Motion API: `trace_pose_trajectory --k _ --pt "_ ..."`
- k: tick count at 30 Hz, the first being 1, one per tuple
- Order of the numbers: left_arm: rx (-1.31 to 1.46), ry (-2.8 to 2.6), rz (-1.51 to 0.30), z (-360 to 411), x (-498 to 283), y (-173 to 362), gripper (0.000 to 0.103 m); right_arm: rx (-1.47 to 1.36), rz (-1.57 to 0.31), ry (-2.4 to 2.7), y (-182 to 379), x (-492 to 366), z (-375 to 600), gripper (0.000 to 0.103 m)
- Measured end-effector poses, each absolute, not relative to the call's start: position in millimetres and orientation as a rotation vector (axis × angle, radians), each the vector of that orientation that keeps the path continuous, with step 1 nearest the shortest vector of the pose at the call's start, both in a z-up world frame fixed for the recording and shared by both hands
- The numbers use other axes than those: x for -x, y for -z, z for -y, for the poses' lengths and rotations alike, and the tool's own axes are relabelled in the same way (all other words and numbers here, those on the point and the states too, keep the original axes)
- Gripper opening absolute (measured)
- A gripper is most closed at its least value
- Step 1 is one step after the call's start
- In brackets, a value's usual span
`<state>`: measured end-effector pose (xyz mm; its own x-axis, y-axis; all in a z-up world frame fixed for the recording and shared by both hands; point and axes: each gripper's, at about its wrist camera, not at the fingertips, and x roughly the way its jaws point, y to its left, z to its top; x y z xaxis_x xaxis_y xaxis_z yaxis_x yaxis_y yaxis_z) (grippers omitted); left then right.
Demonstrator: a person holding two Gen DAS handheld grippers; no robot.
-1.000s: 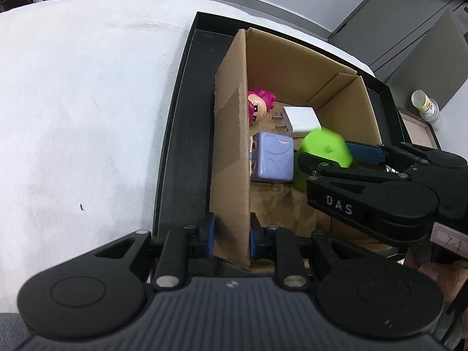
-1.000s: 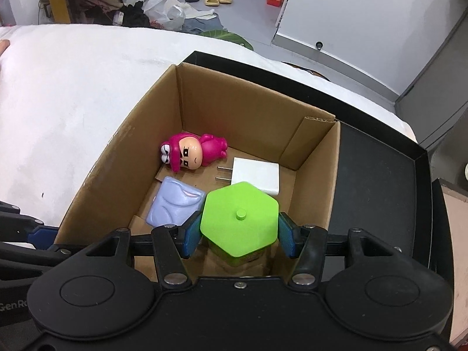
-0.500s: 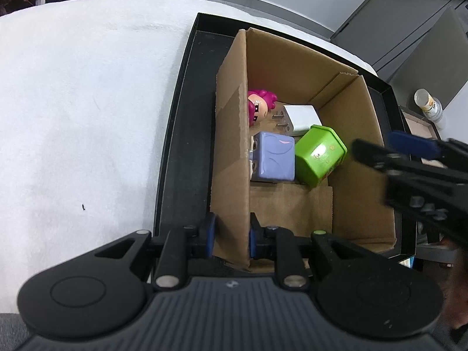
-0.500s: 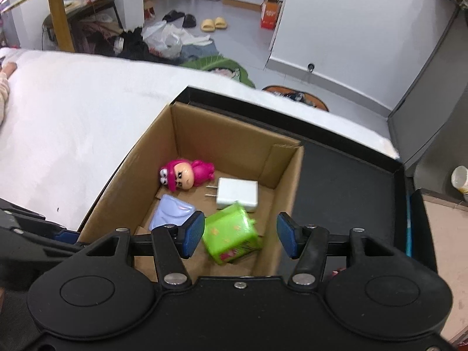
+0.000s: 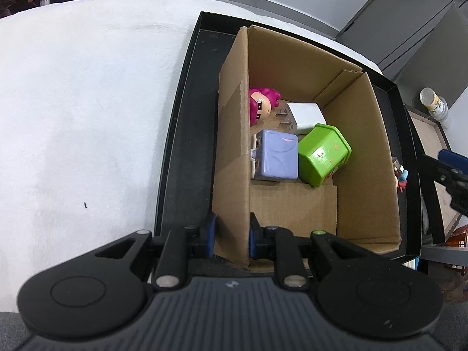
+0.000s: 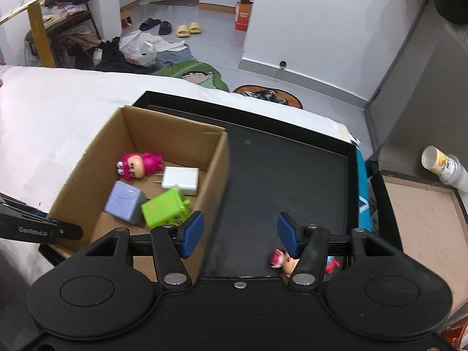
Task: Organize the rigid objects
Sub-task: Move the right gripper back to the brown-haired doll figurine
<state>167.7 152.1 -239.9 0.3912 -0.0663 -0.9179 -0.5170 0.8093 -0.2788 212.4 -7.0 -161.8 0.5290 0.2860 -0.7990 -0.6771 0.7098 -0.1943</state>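
A cardboard box (image 5: 377, 158) (image 6: 87, 169) stands in a black tray (image 5: 187, 134) (image 6: 292, 169). Inside lie a pink figurine (image 5: 260, 106) (image 6: 137, 165), a white charger (image 5: 305, 114) (image 6: 180, 178), a lilac cube (image 5: 276, 158) (image 6: 124, 201) and a green container (image 5: 323, 153) (image 6: 163, 210) on its side. My left gripper (image 5: 231, 238) is shut on the box's near left wall. My right gripper (image 6: 239, 235) hangs over the tray right of the box, its jaws opening with nothing between them. Small figurines (image 6: 280, 259) (image 5: 400, 175) lie on the tray beneath its right finger.
The tray rests on a white padded surface (image 5: 87, 111). A low wooden stand (image 6: 421, 234) with a white bottle (image 6: 444, 166) is at the right. Clothes, bags and slippers (image 6: 187, 29) litter the floor beyond.
The right gripper let go of the green container, which now lies tipped in the box. That gripper rose and moved right, out over the tray. The left gripper kept its hold.
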Motion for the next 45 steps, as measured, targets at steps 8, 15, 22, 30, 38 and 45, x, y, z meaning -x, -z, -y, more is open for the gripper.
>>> trace_pose_trajectory --k 8,15,22,30,38,45 --pt "0.581 -0.313 -1.156 -150 -169 240 0.02 0.454 -0.885 -0.541 179 -240 36 0.06" --pt "0.579 -0.317 -1.16 -150 -171 242 0.02 0.39 -0.985 -0.491 201 -263 49 0.06" --pt "0.571 -0.315 -1.16 -150 -171 242 0.02 0.278 -1.062 -0.477 215 -280 60 0.06" --pt "0.585 -0.317 -1.159 -151 -169 243 0.02 0.274 -1.11 -0.471 225 -290 62 0.059" --pt "0.598 -0.315 -1.163 -154 -170 243 0.021 0.308 -1.148 -0.475 239 -296 56 0.05" --pt "0.595 -0.304 -1.168 -155 -170 243 0.021 0.348 -1.154 -0.47 248 -295 49 0.044"
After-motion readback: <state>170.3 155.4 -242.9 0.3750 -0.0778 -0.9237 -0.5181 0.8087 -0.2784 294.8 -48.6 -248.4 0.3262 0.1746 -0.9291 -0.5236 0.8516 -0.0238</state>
